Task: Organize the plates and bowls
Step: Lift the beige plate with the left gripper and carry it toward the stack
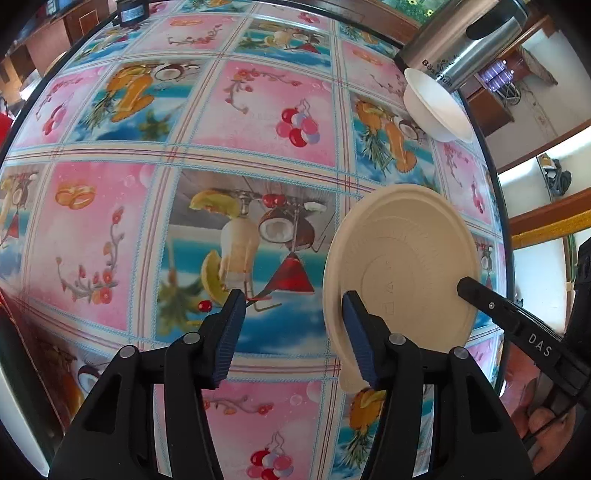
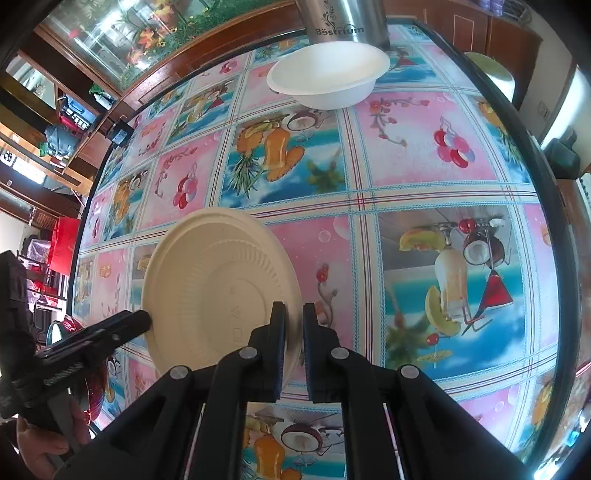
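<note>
A cream paper plate (image 2: 218, 284) is held on edge above the table, its underside toward the camera. My right gripper (image 2: 294, 325) is shut on the plate's rim. In the left wrist view the same plate (image 1: 402, 266) is at the right, and my left gripper (image 1: 293, 314) is open, with its right finger in front of the plate's left rim and nothing between its fingers. The right gripper's finger (image 1: 480, 291) reaches onto the plate from the right. A white paper bowl (image 2: 328, 74) stands upright at the table's far edge, also seen in the left wrist view (image 1: 436, 107).
A steel canister (image 2: 347, 20) stands right behind the bowl, also in the left wrist view (image 1: 461, 40). The table has a glossy fruit-patterned cloth (image 1: 221, 147) and a dark rim (image 2: 557, 229). Wooden cabinets surround it.
</note>
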### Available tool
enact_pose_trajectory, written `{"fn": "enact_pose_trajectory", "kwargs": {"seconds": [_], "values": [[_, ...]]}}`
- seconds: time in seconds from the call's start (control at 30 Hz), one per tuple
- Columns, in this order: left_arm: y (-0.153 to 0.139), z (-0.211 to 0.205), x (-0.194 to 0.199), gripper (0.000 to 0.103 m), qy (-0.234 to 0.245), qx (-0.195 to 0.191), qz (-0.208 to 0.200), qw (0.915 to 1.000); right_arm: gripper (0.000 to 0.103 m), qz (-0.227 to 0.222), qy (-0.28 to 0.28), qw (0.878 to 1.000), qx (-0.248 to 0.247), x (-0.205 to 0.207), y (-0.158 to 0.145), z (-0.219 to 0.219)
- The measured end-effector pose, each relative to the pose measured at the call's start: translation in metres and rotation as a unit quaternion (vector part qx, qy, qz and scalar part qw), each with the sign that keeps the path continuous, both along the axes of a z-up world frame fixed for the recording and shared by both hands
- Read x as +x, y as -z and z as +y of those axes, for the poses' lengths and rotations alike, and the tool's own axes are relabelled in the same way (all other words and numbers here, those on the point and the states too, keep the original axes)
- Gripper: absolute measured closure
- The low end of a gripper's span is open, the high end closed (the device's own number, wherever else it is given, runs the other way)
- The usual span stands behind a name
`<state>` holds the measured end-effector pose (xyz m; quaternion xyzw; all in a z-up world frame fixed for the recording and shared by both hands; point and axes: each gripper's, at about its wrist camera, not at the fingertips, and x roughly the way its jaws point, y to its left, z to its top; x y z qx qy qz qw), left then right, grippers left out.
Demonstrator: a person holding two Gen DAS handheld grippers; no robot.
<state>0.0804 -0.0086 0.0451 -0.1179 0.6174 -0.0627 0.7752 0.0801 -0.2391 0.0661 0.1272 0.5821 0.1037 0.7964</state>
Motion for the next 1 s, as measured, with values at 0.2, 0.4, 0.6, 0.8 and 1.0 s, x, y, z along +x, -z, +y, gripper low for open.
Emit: {"fn": "enact_pose_trajectory", "kwargs": {"seconds": [0.2, 0.4, 0.6, 0.8, 1.0], "values": [[0.015, -0.028, 0.002, 0.089, 0.043, 0.002, 0.013, 0.9990, 0.096, 0.004, -0.005, 1.000, 0.006, 0.001, 0.002, 0.001], [0.006, -0.017, -0.002, 0.089, 0.033, 0.002, 0.009, 0.9994, 0.096, 0.006, -0.017, 1.000, 0.009, -0.001, -0.002, 0.010], [-0.022, 0.019, -0.019, 0.089, 0.003, 0.016, -0.006, 0.9998, 0.095, -0.007, -0.056, 0.998, 0.008, -0.009, -0.018, 0.043], [-0.048, 0.068, -0.050, 0.089, -0.041, 0.037, -0.025, 0.9982, 0.095, -0.022, -0.109, 0.994, 0.015, -0.018, -0.037, 0.090], [-0.068, 0.121, -0.082, 0.089, -0.090, 0.059, -0.042, 0.9932, 0.095, -0.034, -0.170, 0.985, 0.015, -0.028, -0.051, 0.147]]}}
